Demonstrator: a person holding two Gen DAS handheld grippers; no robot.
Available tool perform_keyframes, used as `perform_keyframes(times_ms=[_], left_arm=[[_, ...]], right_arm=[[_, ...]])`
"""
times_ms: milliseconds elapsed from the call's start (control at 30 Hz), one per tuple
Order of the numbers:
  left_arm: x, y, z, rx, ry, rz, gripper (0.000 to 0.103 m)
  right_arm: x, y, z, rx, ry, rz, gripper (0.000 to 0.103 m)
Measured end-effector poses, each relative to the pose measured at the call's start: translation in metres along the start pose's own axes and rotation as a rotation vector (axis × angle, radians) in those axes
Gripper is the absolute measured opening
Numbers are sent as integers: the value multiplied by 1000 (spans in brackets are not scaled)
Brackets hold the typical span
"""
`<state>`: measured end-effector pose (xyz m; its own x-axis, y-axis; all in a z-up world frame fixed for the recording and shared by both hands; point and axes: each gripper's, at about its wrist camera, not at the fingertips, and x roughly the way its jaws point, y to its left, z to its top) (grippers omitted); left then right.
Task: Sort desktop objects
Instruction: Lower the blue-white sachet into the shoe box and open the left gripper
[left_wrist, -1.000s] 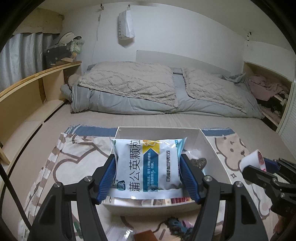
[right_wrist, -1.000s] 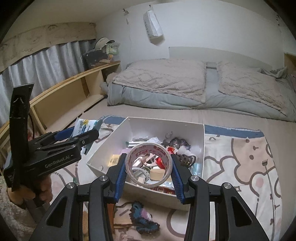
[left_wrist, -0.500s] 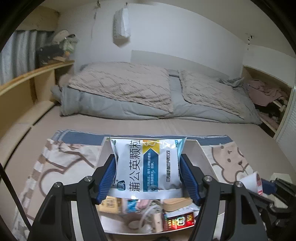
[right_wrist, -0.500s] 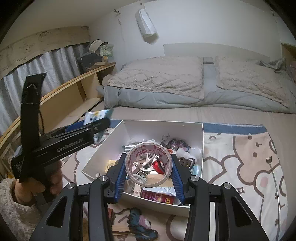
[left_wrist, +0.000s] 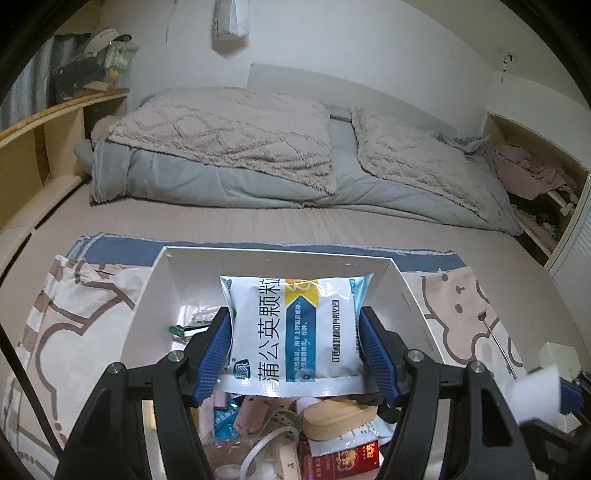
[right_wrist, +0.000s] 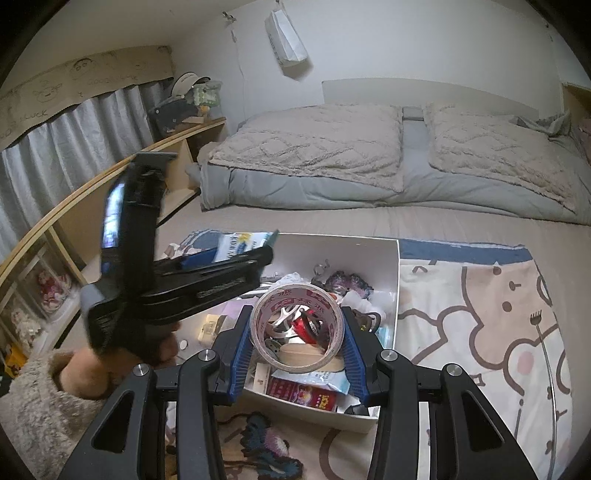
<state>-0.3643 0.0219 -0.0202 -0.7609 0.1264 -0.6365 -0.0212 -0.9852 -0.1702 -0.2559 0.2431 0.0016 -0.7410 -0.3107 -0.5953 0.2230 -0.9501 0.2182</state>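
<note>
Sitting on the bed's cartoon blanket (right_wrist: 480, 317), near its front edge, the white box (left_wrist: 258, 264) is packed with odds and ends. Left claw (left_wrist: 293, 341) is clamped on a blue-white packet (left_wrist: 295, 325) over the box; right claw (right_wrist: 297, 332) pinches a tape roll (right_wrist: 297, 362) above its front.

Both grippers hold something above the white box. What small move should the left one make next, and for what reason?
Probably open the left gripper and let the medicine sachet drop. The sachet, clamped between the blue pads, already hangs over the white box, above the clutter inside. The right gripper, holding the tape roll, can follow.
</note>
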Motion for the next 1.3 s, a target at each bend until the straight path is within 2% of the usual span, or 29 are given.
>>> perform_keyframes(times_ms=[300,767,1000,1067,1133,1300], left_arm=[[35,-17,6,-33,69,-41,68],[80,-51,-4,-43,167,-92,67],[91,-55,-9,-50,188,-75,67],[92,-54,-9,-61,185,-65,70],[94,-51,-10,-87,194,-74,86],[92,-48,-11,-99,193,-85,89]], right_arm=[[-8,-9,0,-7,-2,4,45],[-14,-29,-8,4,12,-5,45],[-12,-32,-8,9,13,2,45],[-11,-33,-9,12,16,4,45],[-10,-34,-9,16,18,2,45],[-9,-34,-9,20,22,-4,45]])
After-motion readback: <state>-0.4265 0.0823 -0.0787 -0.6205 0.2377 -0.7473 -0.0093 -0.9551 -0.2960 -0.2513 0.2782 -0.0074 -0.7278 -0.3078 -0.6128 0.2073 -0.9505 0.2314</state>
